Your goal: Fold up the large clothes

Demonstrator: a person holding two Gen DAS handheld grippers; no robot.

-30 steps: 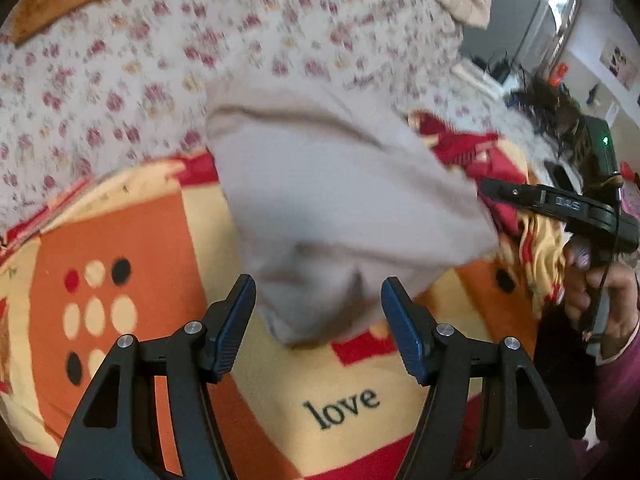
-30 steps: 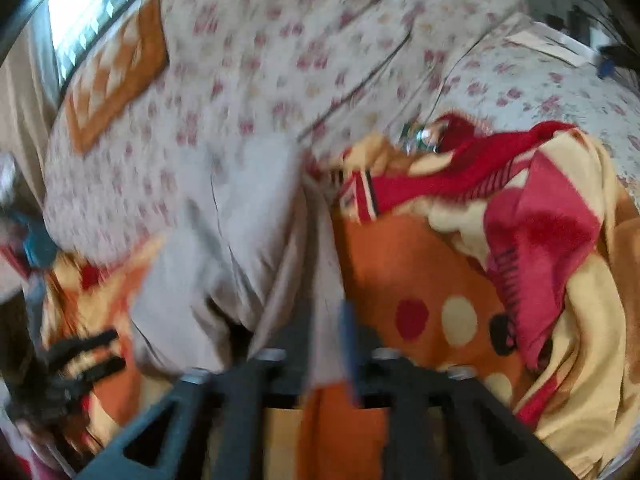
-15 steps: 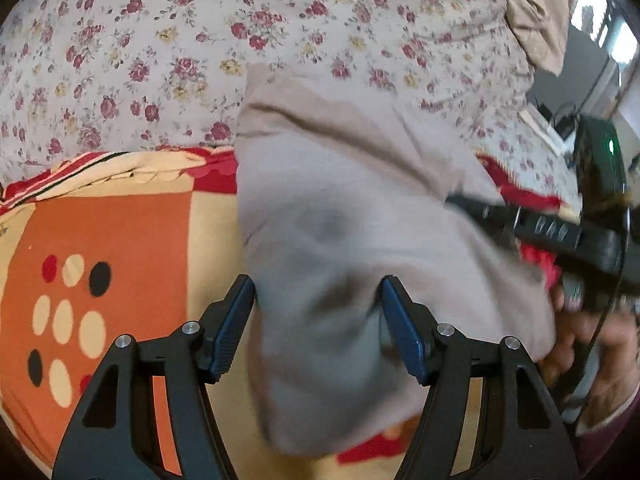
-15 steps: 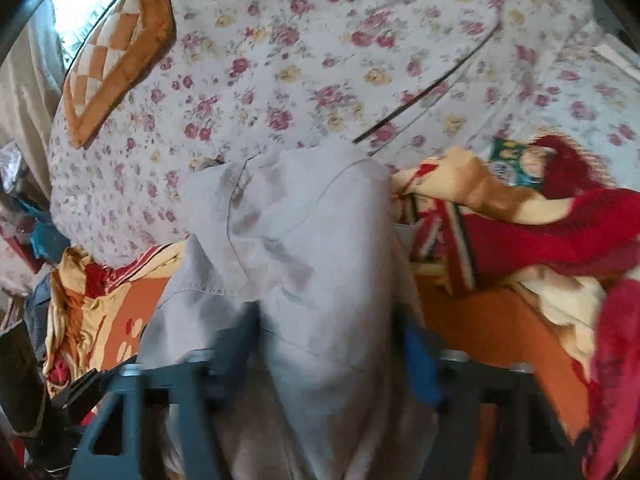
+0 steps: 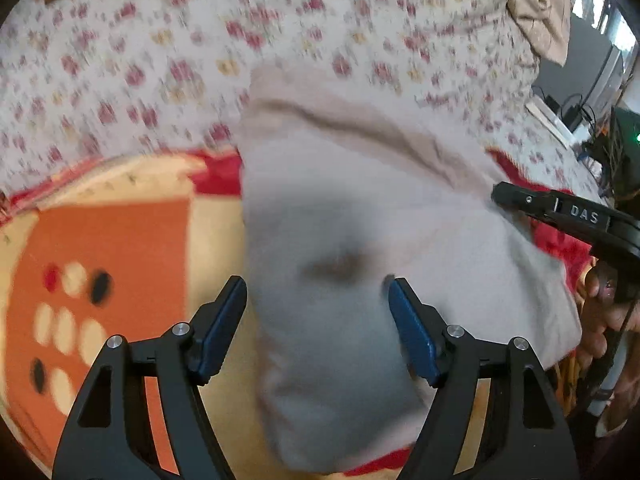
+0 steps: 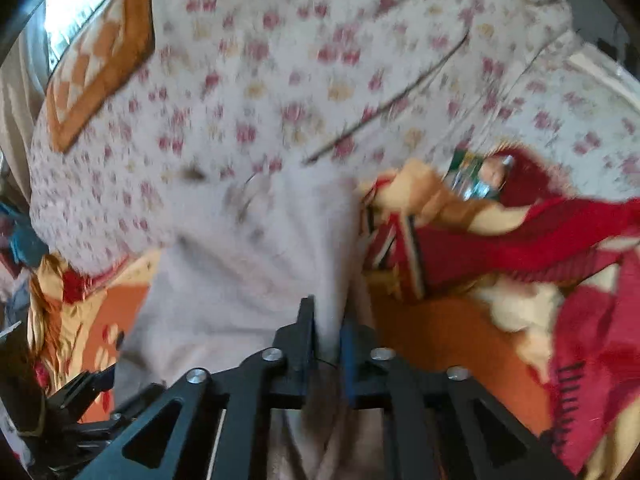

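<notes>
A large beige-grey garment (image 5: pixel 360 216) lies folded over on the orange, cream and red blanket (image 5: pixel 116 236), its far end on the floral sheet. My left gripper (image 5: pixel 318 304) is open just above the garment's near end, its fingers either side of the cloth. My right gripper (image 6: pixel 327 332) is shut on the garment (image 6: pixel 256 264) at its right edge. The right gripper also shows in the left wrist view (image 5: pixel 560 212), at the garment's right side.
A floral bed sheet (image 5: pixel 200 40) covers the far side. A bunched red and cream blanket (image 6: pixel 520 248) lies to the right. An orange patterned pillow (image 6: pixel 100 56) is at the far left. A beige cloth (image 5: pixel 536 4) hangs at the far right.
The right gripper went from open over the garment to shut on its right edge. The left gripper stayed open and shifted a little nearer over the cloth.
</notes>
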